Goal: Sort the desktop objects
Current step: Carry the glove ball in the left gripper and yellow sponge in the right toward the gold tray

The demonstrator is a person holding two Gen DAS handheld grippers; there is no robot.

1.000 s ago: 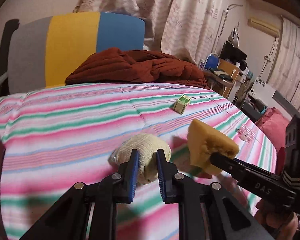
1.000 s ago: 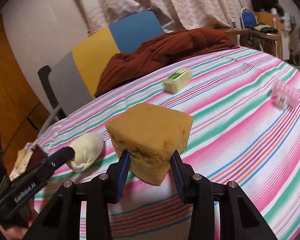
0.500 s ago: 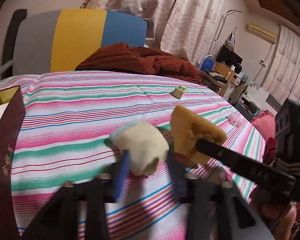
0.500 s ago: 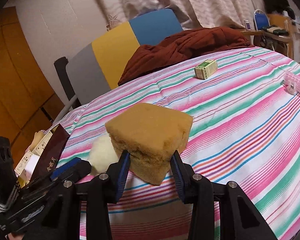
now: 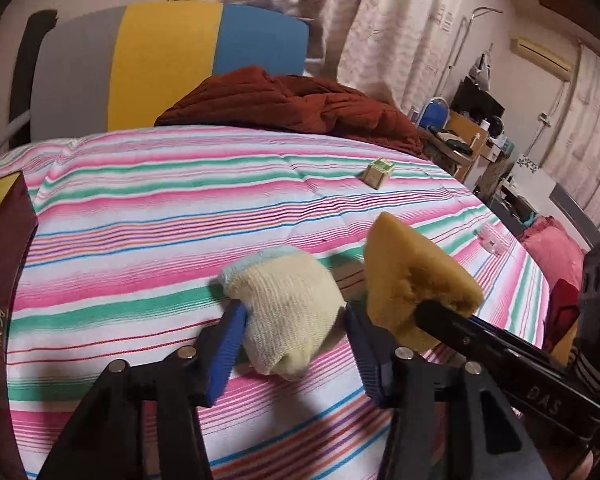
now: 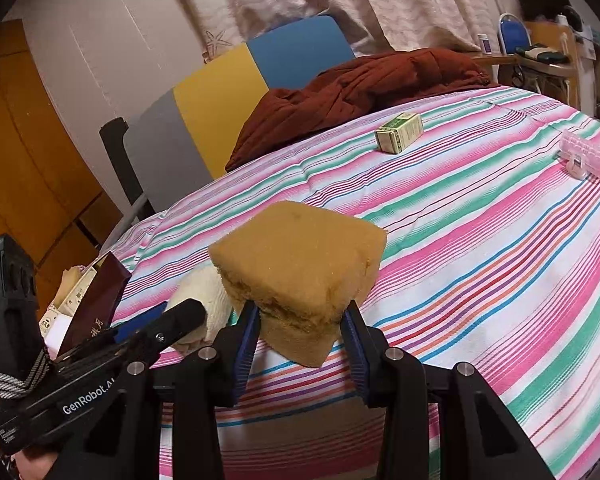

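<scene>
— Over the striped bedspread (image 5: 148, 216), what sits between the left gripper (image 5: 294, 342) fingers?
— A rolled cream sock (image 5: 286, 308). The blue pads stand apart on either side of it; the left pad seems to touch the roll, the right one looks just clear, so it isn't clamped. Whether the sock rests on the cloth I cannot tell.
— And the right gripper (image 6: 300, 332)?
— Clamped on a tan sponge block (image 6: 300, 260), pinched at its lower part and held above the cloth, just right of the sock.
— What else lies out there?
— A small green-and-cream box (image 6: 400, 132) far across the spread, near a heap of rust-brown cloth (image 6: 360, 84). A clear pink plastic case (image 6: 584, 154) sits toward the far right edge.
— Anything on the left?
— A dark maroon box (image 5: 4, 320) with gold characters stands at the near left edge; pale packets lie beside it in the right wrist view.
</scene>
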